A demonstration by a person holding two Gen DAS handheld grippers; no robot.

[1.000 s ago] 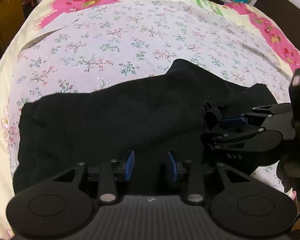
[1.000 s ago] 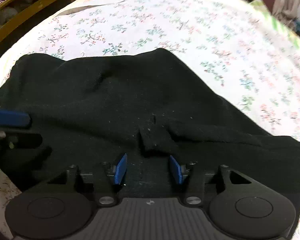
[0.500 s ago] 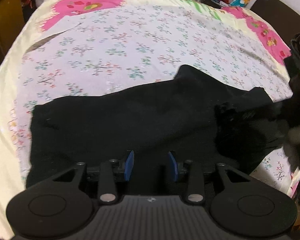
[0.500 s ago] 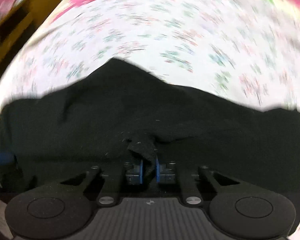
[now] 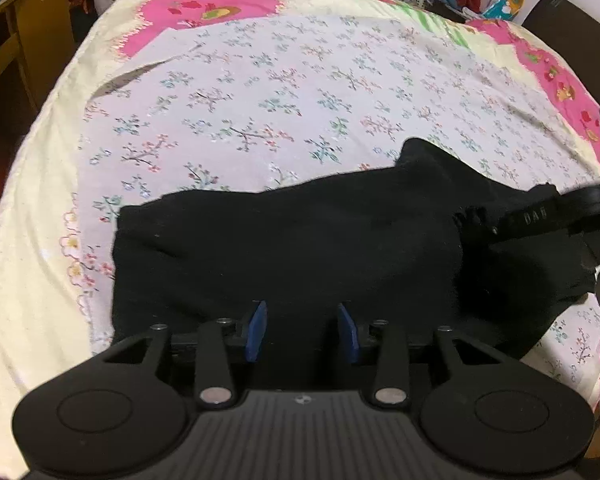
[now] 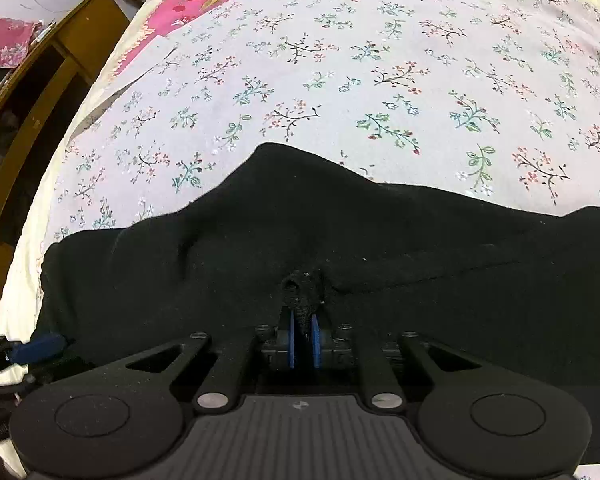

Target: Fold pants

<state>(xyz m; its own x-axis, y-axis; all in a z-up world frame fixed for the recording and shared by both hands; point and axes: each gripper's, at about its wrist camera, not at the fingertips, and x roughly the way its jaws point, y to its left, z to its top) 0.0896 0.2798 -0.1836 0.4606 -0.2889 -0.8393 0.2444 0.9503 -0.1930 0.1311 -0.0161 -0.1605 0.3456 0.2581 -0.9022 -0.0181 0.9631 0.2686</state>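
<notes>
Tongs, right [image 6: 303, 340]: blue pads together, clamped on a pinched tuft of the black pants [image 6: 300, 248] at six o'clock in the right wrist view. Tongs, left [image 5: 302, 330]: pads apart and opening over the near edge of the pants, at six o'clock in the left wrist view; whether cloth sat between them could not be told. Pants: spread crosswise on the bed [image 5: 260, 92], from nine to three o'clock, one corner peaking toward twelve. Floral sheet beyond; wooden shelf [image 6: 32, 92] at ten o'clock. Step judged: gripping the near edge for a fold. Next move called for a left-hand grip, then carrying the edge across.
</notes>
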